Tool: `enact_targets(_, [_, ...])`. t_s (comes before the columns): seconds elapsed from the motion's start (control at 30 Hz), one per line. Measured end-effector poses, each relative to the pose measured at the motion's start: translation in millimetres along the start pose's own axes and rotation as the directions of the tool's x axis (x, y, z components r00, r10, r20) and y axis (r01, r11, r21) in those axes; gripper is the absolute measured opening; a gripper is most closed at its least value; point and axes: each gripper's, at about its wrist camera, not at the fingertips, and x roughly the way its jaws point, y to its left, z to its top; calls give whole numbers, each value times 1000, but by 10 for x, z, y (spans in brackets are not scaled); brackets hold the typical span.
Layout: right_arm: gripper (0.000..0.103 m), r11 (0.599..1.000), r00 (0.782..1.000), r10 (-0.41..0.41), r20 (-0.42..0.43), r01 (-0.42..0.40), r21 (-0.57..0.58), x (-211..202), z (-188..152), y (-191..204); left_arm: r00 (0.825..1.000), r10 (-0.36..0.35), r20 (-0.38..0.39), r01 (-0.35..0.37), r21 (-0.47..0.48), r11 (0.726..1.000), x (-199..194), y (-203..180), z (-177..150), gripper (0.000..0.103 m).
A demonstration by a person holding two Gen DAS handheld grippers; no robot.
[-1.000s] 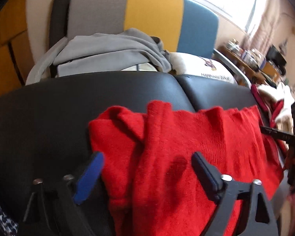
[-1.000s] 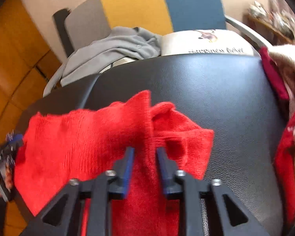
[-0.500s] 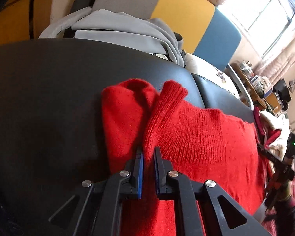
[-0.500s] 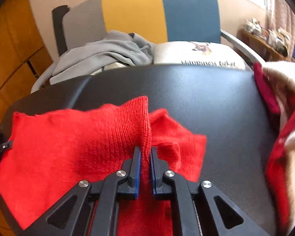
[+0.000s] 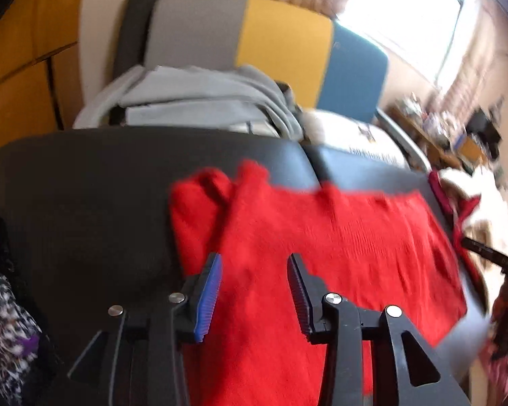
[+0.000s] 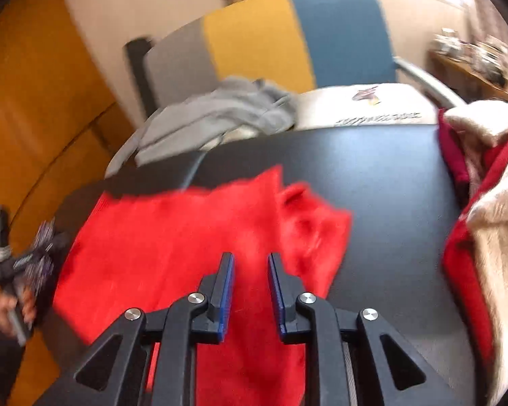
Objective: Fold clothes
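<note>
On our far left there's a bit of leopard-print fabric (image 5: 3, 308) at the edge of the black padded leather surface (image 5: 84, 203). Our left gripper (image 5: 254, 291) hangs over the fuzzy red knit sweater (image 5: 338, 247), jaws well apart, holding nothing. The sweater lies spread across the surface with its near end draping off the front edge, and a sleeve is doubled over at each end. Our right gripper (image 6: 250, 287) hovers over the other end, jaws parted a little less, also empty. Further right sits a cream and red fleece pile (image 6: 491, 203). If we're pinching next, we'd say grab the full doubled thickness near the edge on both sides, so the fluffy knit lifts evenly without bunching.
</note>
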Motion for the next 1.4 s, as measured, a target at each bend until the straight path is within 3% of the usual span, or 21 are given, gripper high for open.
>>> enact_targets(0.13, [21,1000,987,3,-159,-8,-30,168,-474,96,989,44,-144,-48,-28,998,219,101,-393,39])
enact_targets(0.17, [20,1000,980,-18,-199,13,-28,215,-601,94,989,52,-139,-56,-30,998,204,141,-505,40])
enact_targets(0.4, [14,999,976,46,-211,-41,27,-170,-1175,111,983,68,-169,-68,7,998,-226,159,-983,41])
enact_targets(0.5, [17,995,972,96,-216,-88,44,-388,-1343,179,976,121,-180,-119,23,993,-410,120,-1083,40])
enact_targets(0.6, [23,987,975,149,-164,-137,82,-649,-1458,52,986,111,-122,-113,-11,994,-656,33,-1030,37])
enact_targets(0.73, [25,972,976,200,-83,-187,140,-960,-1606,-197,996,-68,-48,69,2,998,-779,-411,-854,40])
enact_targets(0.83, [26,959,968,240,-77,-224,175,-875,-1625,-354,974,-213,-82,220,92,971,-605,-980,-789,43])
enact_targets(0.97, [26,939,944,315,-99,-294,178,-683,-1631,-353,938,-313,-149,341,222,914,-324,-1671,-761,43])
enact_targets(1.1, [27,923,921,366,-130,-341,179,-554,-1632,-374,916,-337,-220,394,323,860,-70,-2174,-768,43])
enact_targets(1.2, [29,888,881,447,-155,-417,191,-476,-1565,-405,912,-324,-250,397,347,850,65,-2344,-759,43])
enact_targets(1.33, [29,831,808,553,-204,-519,200,-377,-1433,-454,911,-305,-279,395,373,839,306,-2451,-704,44])
enact_targets(1.4, [29,832,794,555,-248,-525,180,-338,-1365,-464,912,-295,-286,392,387,835,355,-2473,-715,44])
